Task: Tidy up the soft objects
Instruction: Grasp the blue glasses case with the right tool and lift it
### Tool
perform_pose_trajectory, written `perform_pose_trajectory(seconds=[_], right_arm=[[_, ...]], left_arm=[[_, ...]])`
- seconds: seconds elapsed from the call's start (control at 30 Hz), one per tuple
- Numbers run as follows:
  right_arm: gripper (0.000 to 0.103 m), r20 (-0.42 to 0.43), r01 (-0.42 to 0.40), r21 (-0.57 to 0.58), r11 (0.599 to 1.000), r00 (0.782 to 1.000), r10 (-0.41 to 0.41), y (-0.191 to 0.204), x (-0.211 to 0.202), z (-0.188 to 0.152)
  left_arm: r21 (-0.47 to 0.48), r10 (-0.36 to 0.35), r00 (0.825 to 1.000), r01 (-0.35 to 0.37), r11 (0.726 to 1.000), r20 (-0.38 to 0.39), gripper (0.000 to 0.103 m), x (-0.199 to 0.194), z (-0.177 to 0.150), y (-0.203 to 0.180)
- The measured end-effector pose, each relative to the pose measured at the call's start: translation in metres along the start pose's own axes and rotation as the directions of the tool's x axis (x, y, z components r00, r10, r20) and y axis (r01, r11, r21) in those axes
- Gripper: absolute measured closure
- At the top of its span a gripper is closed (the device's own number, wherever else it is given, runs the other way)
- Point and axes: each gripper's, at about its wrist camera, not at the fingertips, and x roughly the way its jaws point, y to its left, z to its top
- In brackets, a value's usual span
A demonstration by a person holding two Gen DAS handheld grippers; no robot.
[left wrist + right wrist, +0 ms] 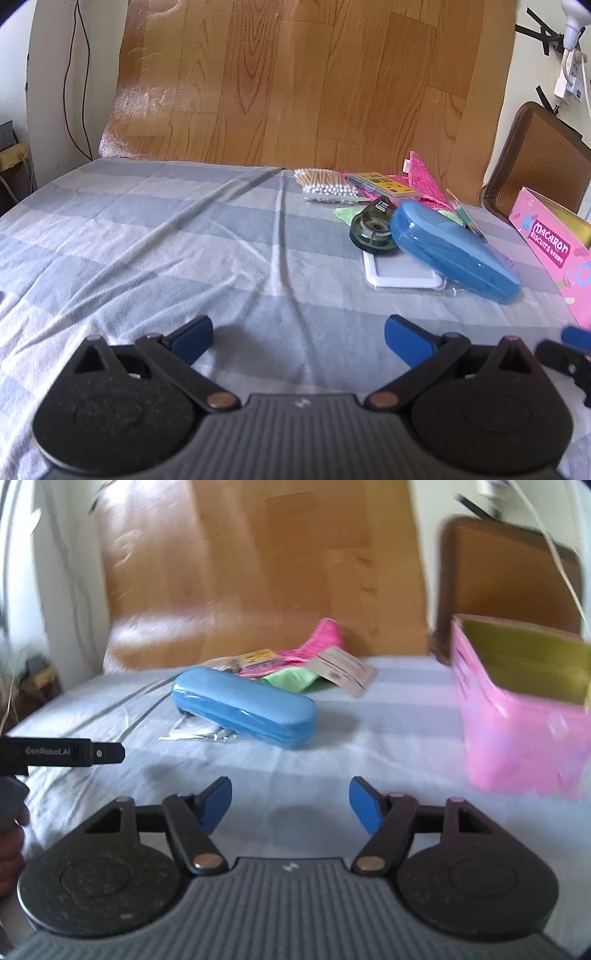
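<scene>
A pile of items lies on the grey checked cloth [184, 236]: a blue oblong case [454, 251] [243, 705], a pink fuzzy cloth [424, 177] [317, 638], a green cloth [291, 679], a pack of cotton swabs [325, 184], a green tape dispenser [373, 229] and a white-framed packet [399, 273]. A pink Macaron biscuit box [550, 247] [517, 720] stands open at the right. My left gripper [298, 341] is open and empty, low over the cloth, short of the pile. My right gripper [290, 805] is open and empty, in front of the blue case.
A wood-patterned sheet [295, 81] stands behind the table. A brown chair back [543, 162] [506, 576] is at the right, behind the box. Cables and a power strip [569, 77] hang on the right wall. The left gripper's body [62, 753] shows at the right view's left edge.
</scene>
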Motion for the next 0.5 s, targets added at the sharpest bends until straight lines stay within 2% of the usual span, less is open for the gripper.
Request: perform_pose_trajectory(seconds=[0.17,0.23,0.27,0.3,0.43,0.5], right_arm=[[0.030,0.003,-0.002,-0.211,0.977,1.000,0.003,0.014,0.026,0.023],[0.023,-0.015,-0.036,-0.275,0.961,0.999,0.033,0.014,0.040,0.033],[0.014,-0.030,-0.060,-0.304,0.951,0.998,0.053,0.012,0.047,0.038],[0.012,-0.042,-0.080,-0.334,0.939,0.997,0.070,0.013,0.053,0.042],[0.012,-0.150,-0.160,-0.439,0.884,0.983,0.103,0.014,0.087,0.057],[0.013,-0.205,-0.201,-0.421,0.885,0.971,0.123,0.009,0.100,0.063]], left_arm=[[0.007,0.002,1.000,-0.002,1.000,0.001,0.001,0.001,0.002,-0.005],[0.004,0.000,1.000,0.000,1.000,0.001,0.001,0.003,0.003,-0.005],[0.003,0.000,1.000,0.000,1.000,-0.001,0.001,0.004,0.003,-0.004],[0.000,-0.002,1.000,0.002,1.000,-0.002,0.001,0.004,0.004,-0.004],[-0.004,-0.007,1.000,0.007,1.000,0.007,0.001,0.004,0.004,-0.003],[-0.004,-0.006,1.000,0.007,1.000,0.016,0.001,0.003,0.003,-0.003]])
